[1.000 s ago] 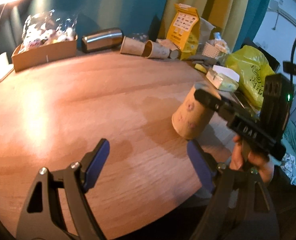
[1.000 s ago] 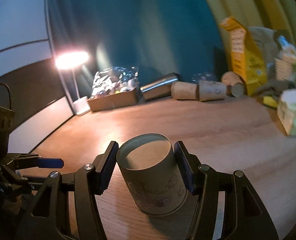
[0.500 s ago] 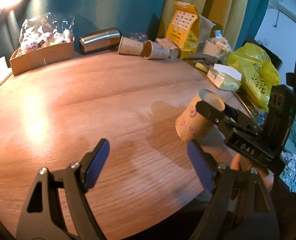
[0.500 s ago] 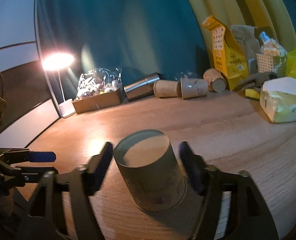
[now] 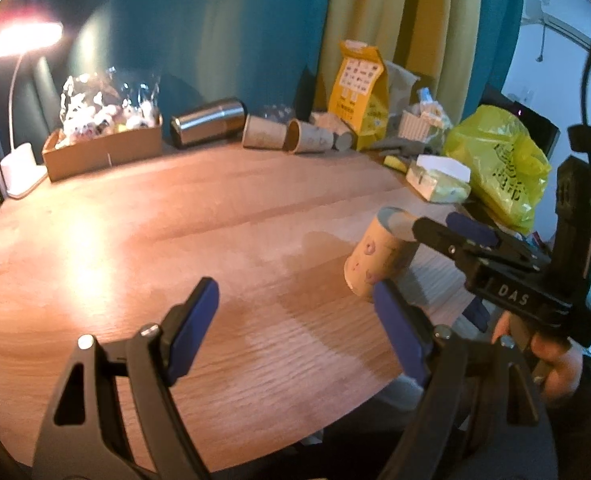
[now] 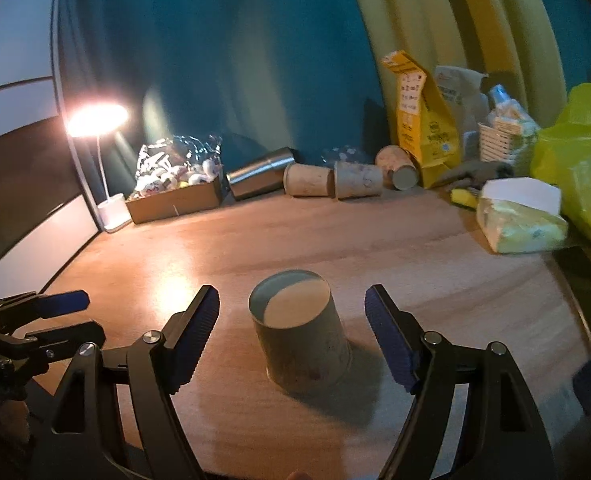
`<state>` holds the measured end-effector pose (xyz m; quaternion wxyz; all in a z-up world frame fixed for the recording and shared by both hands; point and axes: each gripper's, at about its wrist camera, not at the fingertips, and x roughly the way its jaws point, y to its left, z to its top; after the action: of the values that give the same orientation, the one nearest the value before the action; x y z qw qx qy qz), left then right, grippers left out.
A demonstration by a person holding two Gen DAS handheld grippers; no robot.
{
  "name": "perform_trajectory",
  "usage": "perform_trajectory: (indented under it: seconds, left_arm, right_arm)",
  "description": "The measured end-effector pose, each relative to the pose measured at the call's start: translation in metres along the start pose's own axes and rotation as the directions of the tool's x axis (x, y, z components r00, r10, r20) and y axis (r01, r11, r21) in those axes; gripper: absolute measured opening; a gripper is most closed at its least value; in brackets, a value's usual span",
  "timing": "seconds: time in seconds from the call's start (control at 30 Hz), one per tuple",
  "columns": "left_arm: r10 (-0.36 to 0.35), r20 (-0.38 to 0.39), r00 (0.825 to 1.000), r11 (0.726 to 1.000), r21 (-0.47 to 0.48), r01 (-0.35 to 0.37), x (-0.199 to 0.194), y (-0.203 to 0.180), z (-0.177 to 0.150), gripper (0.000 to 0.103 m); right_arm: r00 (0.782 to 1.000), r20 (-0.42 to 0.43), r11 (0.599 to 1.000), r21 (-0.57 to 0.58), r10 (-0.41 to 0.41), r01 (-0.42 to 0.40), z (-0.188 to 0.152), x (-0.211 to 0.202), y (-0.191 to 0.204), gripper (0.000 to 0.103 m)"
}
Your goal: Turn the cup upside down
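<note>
The paper cup (image 6: 301, 334) stands upside down on the round wooden table (image 6: 415, 264), its wide mouth flat on the wood and its closed base facing up. The right gripper (image 6: 291, 334) sits with its jaws spread wide, one blue pad on each side of the cup and clear of it (a gap of bare table shows on both sides), so it holds nothing. In the left wrist view the same cup (image 5: 379, 258) appears close to the near edge of the table, with the right gripper (image 5: 447, 236) reaching toward the cup from the side away from the lamp and a hand (image 5: 551, 356) gripping its handle.

The left gripper (image 5: 295, 332) hangs over the table short of the cup, its jaws also wide apart and touching nothing; the cup lies just past its blue finger pad (image 5: 397, 332).

Well behind the cup, along the teal curtain, lie a steel tumbler (image 6: 261, 174), three paper cups on their sides (image 6: 335, 180), a cardboard tray (image 6: 175, 200) and a yellow bag (image 6: 419, 124). A lit desk lamp (image 6: 95, 120) stands beyond the tray.
</note>
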<state>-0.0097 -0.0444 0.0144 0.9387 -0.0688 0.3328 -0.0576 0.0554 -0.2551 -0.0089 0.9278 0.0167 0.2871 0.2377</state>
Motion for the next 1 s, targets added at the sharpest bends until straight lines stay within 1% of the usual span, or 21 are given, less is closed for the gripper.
perform_trajectory:
  seconds: [0.13,0.27,0.3,0.33,0.37,0.6,1.0]
  left_arm:
    - [0.001,0.033,0.999,1.000,0.002,-0.001,-0.016,-0.003,-0.004,0.081]
    - [0.015,0.070,0.997,1.000,0.004,-0.015,-0.032,-0.007,-0.011,0.081]
    - [0.020,0.075,0.997,1.000,0.004,-0.021,-0.035,-0.007,-0.013,0.083]
    - [0.027,0.083,0.996,1.000,0.003,-0.028,-0.039,-0.007,-0.014,0.088]
    - [0.029,0.090,0.996,1.000,0.001,-0.029,-0.042,-0.007,-0.016,0.092]
    - [0.042,0.141,0.989,0.999,-0.001,-0.042,-0.066,-0.009,-0.026,0.093]
    - [0.075,0.169,0.983,0.997,-0.023,-0.072,-0.085,-0.007,-0.032,0.093]
  right_arm:
    - [0.998,-0.026,0.999,0.000,-0.053,0.053,0.001,-0.017,0.007,0.078]
    - [0.995,-0.045,0.996,0.011,-0.084,0.084,-0.002,-0.033,0.013,0.078]
    - [0.995,-0.045,0.996,0.010,-0.090,0.090,-0.003,-0.036,0.014,0.078]
    - [0.994,-0.044,0.995,0.009,-0.097,0.097,-0.004,-0.040,0.016,0.078]
    - [0.994,-0.043,0.995,0.010,-0.102,0.102,-0.006,-0.045,0.018,0.078]
    - [0.992,-0.041,0.993,0.005,-0.116,0.117,-0.015,-0.065,0.028,0.078]
    - [0.992,-0.022,0.993,-0.005,-0.121,0.120,-0.017,-0.079,0.036,0.078]
